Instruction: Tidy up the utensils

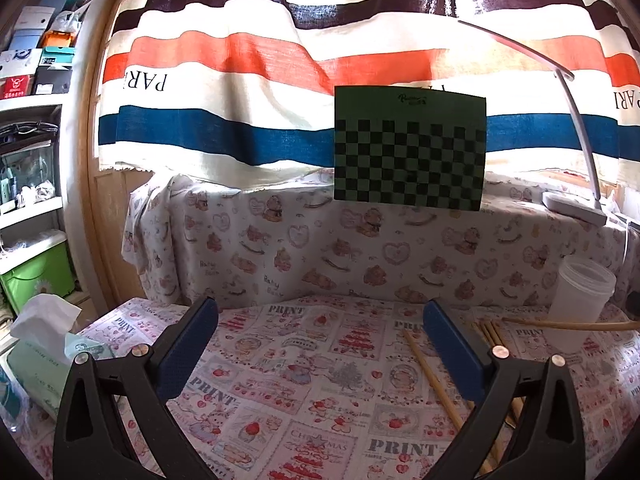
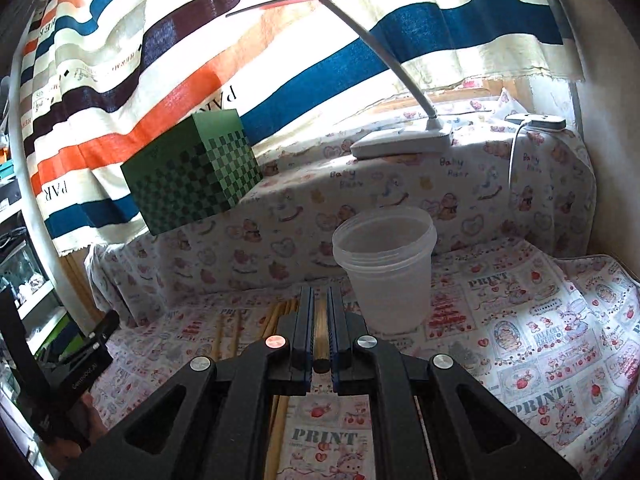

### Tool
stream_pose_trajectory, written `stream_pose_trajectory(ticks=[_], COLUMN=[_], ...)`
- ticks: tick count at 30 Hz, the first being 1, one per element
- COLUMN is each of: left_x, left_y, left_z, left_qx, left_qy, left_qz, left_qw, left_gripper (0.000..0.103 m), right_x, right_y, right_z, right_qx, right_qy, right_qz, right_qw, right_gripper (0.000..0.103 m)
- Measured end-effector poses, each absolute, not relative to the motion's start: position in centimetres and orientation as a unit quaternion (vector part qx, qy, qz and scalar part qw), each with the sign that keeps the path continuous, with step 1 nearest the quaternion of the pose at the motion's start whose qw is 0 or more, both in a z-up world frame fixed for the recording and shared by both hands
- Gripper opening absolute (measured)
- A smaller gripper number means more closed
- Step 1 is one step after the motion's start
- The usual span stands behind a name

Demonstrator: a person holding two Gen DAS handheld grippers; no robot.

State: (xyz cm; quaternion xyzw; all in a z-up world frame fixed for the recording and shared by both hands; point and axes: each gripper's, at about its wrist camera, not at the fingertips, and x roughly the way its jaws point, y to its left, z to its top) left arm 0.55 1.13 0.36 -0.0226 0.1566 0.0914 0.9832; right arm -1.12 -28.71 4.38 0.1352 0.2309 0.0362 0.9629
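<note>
In right wrist view only: right claw pinching chopstick.

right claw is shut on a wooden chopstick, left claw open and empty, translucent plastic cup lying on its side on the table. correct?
One thing is wrong: the translucent plastic cup stands upright, mouth up, on the printed tablecloth, as the right wrist view shows. The rest holds: the right claw is shut on a wooden chopstick, and the left claw is open and empty.
</note>
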Motion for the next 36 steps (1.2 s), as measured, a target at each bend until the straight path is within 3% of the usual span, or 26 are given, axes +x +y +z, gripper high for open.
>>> stream_pose_trajectory(ticks=[2,4,7,10,14,16,27,29,36], left_x=[2.4,4.5,7.4,10.7,15.3,16.4,18.6,19.0,15.6], left_y=[1.2,1.1,-1.5,-4.8,-6.2,-6.6,-9.2,-9.6,-10.3], left_z=[0.9,1.4,2.1,1.2,-2.5,-4.0,-5.2,-5.2,2.4], left_qx=[-0.043,-0.076,-0.05,0.013,-0.015,-0.027,0.007,0.005,0.003], left_qy=[0.217,0.272,0.316,0.376,0.485,0.503,0.517,0.522,0.419], left_qz=[0.067,0.018,-0.026,-0.045,-0.058,-0.061,-0.015,-0.013,-0.041], left_qw=[0.973,0.959,0.947,0.925,0.873,0.862,0.856,0.853,0.907], left_gripper=[0.069,0.057,0.042,0.036,0.029,0.022,0.014,0.008,0.006], right_x=[-0.3,0.6,1.4,1.6,1.1,0.6,0.4,0.5,0.1], right_y=[-28.8,-28.9,-28.9,-28.9,-29.0,-29.0,-28.6,-28.5,-29.1], right_z=[3.6,2.7,1.9,1.7,2.5,3.0,3.2,3.2,3.6], right_qx=[0.142,0.15,0.15,0.152,0.156,0.151,0.145,0.14,0.154], right_qy=[0.256,0.282,0.306,0.312,0.295,0.281,0.281,0.28,0.267], right_qz=[0.036,0.042,0.04,0.045,0.05,0.047,0.046,0.044,0.052], right_qw=[0.956,0.947,0.939,0.937,0.941,0.947,0.948,0.949,0.95], right_gripper=[0.007,0.007,0.007,0.007,0.007,0.007,0.007,0.007,0.007])
